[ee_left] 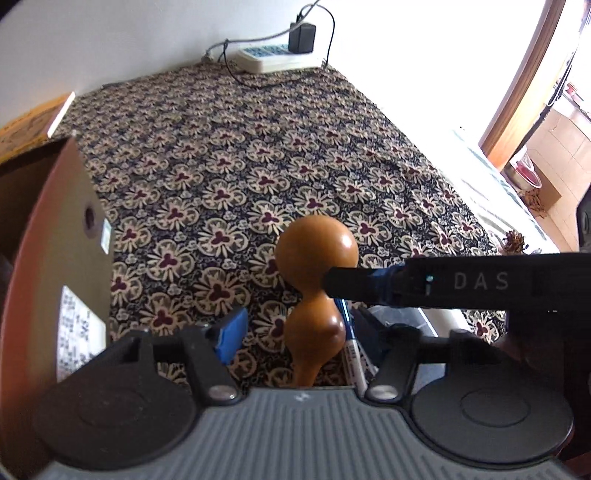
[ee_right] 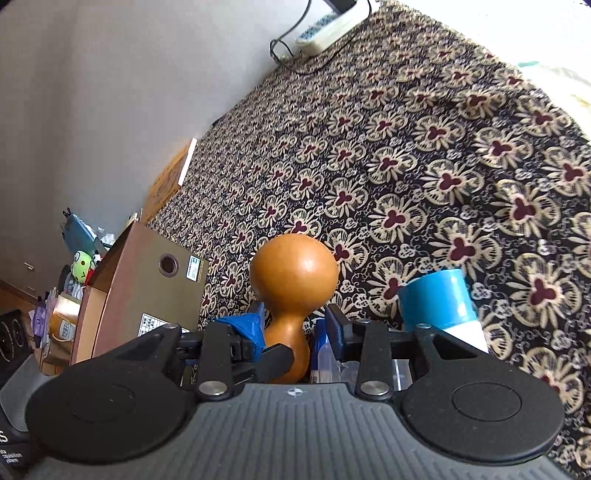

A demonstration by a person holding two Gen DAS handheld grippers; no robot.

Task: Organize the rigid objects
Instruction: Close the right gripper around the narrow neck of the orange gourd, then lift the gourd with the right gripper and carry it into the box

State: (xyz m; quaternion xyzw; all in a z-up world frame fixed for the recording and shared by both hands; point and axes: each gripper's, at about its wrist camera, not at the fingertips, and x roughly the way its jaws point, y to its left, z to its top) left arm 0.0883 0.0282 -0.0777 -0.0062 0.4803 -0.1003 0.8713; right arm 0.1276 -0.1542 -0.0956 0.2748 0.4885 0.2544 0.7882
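An orange-brown gourd stands upright on the floral cloth. My left gripper is open around its lower bulb, and cloth shows between the left blue pad and the gourd. My right gripper brackets the gourd's narrow waist. Its left pad lies against the waist, while a gap shows before the right pad. In the left wrist view one black finger of the right gripper reaches in from the right to the waist. A white marker with a blue cap stands close beside the gourd.
An open cardboard box stands left of the gourd. A blue-and-white cylinder lies to its right. A power strip sits at the far wall. Clutter with a green toy lies beyond the box.
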